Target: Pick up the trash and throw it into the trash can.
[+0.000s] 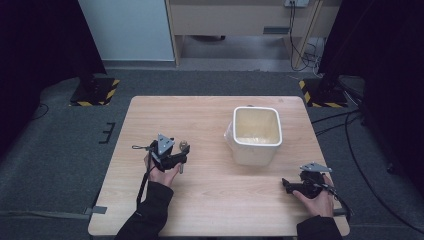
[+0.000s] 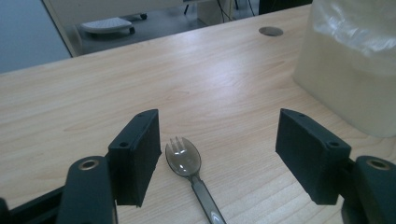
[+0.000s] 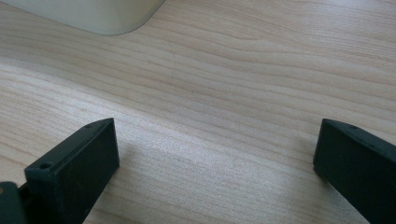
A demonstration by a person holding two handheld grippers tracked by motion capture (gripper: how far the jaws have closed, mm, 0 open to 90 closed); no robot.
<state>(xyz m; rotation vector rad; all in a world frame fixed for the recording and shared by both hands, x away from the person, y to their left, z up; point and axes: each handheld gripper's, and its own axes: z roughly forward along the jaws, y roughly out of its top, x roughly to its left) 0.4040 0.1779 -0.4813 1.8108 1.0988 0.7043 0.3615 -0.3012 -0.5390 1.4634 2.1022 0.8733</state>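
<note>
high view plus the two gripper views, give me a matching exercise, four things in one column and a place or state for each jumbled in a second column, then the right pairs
Things:
1. clear plastic spork
2. white square plastic bin
3. left hand-held gripper
4. right hand-held gripper

Places or states:
A. open over bare wood, near the table's right front corner
B. stands right of the table's centre, lined with a clear bag
C. lies flat on the light wooden table, beside one jaw
D. open, jaws on either side of a utensil

Pairs: 1-C, 2-B, 3-D, 4-A
</note>
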